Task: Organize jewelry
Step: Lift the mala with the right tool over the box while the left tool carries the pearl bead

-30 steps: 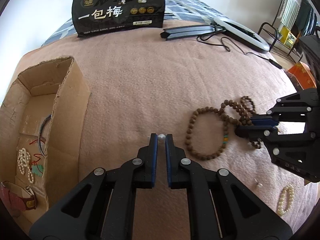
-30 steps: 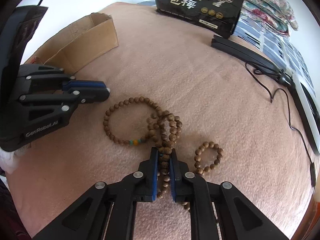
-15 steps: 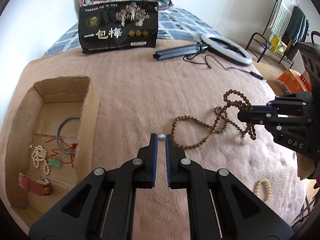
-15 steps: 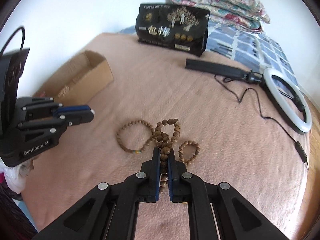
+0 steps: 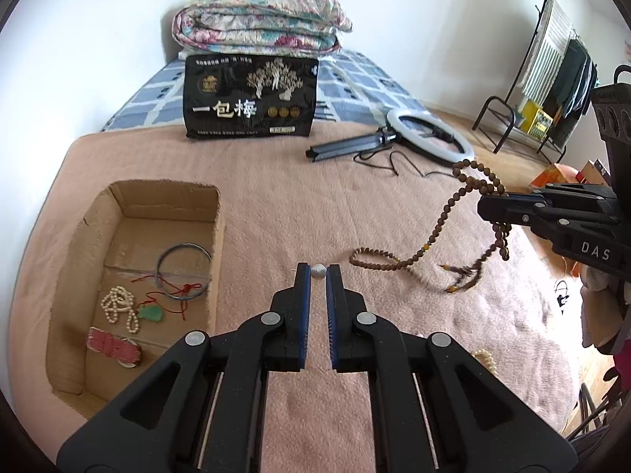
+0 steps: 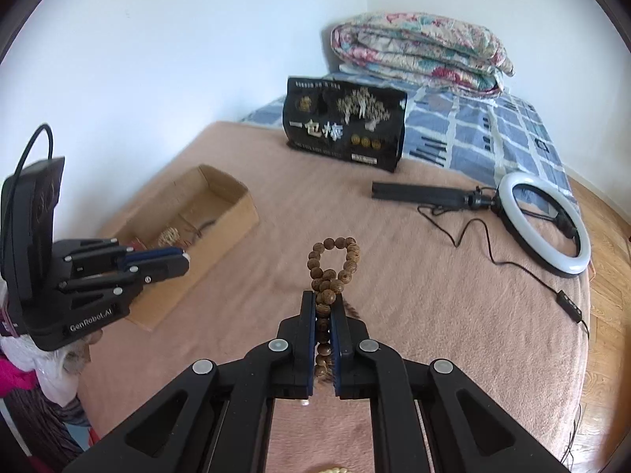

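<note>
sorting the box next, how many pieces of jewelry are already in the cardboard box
4 visible in the cardboard box: metal bangle, pearl strand, green pendant on red cord, red woven piece. More may hide behind its near wall.

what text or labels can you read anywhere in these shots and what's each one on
"一包梅", large white characters on the black bag standing at the far end of the bed.
"DAS", on the body of the right gripper, seen from the left wrist view.
"GenRobot.AI", on the body of the left gripper, seen from the right wrist view.
The small print along the bag's top and bottom edges, and its white sticker, are too small to read.
</note>
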Available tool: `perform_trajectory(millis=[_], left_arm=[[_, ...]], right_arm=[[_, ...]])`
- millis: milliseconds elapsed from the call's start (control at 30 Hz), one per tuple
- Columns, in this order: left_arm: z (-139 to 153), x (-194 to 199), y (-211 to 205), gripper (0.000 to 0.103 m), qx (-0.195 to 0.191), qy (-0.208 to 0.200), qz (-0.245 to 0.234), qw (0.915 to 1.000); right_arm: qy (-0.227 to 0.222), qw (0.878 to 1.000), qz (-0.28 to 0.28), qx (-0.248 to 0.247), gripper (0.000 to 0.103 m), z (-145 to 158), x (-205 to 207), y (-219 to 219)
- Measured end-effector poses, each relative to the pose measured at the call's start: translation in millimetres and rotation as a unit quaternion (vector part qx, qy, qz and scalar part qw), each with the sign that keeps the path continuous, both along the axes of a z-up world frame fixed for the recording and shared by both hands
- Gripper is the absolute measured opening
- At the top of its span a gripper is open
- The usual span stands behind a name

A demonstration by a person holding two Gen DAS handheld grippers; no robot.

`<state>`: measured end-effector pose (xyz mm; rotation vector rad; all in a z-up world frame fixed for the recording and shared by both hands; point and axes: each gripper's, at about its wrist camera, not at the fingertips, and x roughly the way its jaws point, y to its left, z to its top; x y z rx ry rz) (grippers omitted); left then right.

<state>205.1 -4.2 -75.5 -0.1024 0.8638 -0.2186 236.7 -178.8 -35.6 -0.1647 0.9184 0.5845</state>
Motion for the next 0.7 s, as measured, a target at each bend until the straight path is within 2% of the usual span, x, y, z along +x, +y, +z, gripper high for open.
perform_trajectory(millis=[267, 700], left_arm=[[21.9, -19.8, 24.8, 0.006, -0.005, -0.019, 0.014, 0.9997], [34.0, -46.6, 76.9, 0.006, 0.001, -0.033, 0.047, 0.9983]], right_arm=[[-0.025, 0.999, -0.001, 0.021, 0.004, 38.3, -10.3, 14.7], [-0.054, 0.997, 0.014, 0.062, 0.004, 89.8, -23.3, 50.8]])
